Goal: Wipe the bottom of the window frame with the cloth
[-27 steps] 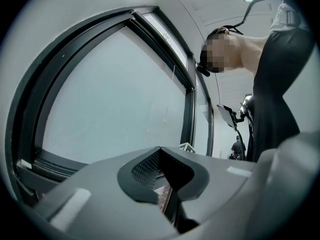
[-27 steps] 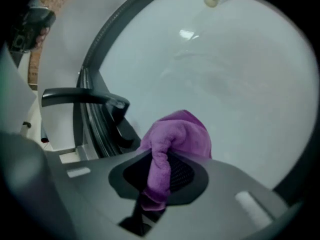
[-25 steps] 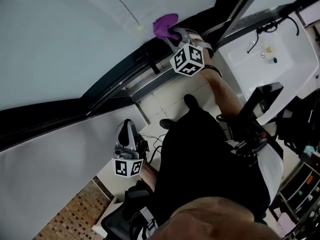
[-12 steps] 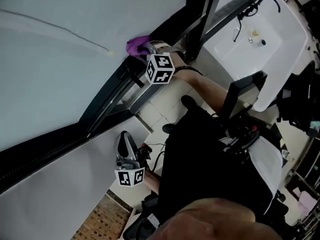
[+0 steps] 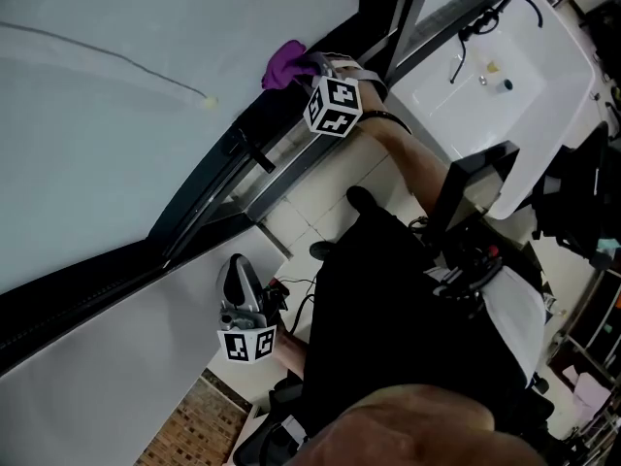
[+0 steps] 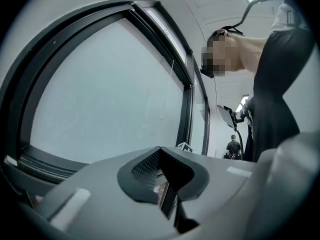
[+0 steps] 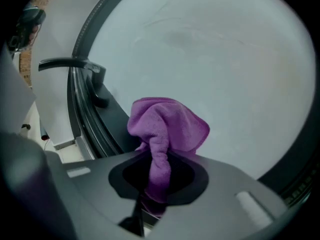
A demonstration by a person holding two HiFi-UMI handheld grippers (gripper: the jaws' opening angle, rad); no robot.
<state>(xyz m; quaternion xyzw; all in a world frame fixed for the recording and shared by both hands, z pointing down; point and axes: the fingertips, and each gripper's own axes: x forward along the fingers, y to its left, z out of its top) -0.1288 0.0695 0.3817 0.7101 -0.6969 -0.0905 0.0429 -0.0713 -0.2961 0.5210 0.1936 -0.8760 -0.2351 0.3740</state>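
Right gripper jaws clamped on fuzzy purple microfibre cloth, bunched against dark window frame upper centre, probably touching the glass. Left gripper jaws together, empty, lower left.

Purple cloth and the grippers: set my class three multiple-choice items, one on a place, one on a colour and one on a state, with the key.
1. Where is the purple microfibre cloth?
A in the white sink
B against the window frame, beside the glass
C on the floor

2. What colour is that metal window frame?
A white
B red
C black

3. The right gripper's jaws are:
A shut on the cloth
B open and empty
C shut on a sponge

Key:
1 B, the head view shows it at the frame's edge.
2 C, the frame is dark in every view.
3 A, the cloth is pinched between the jaws.
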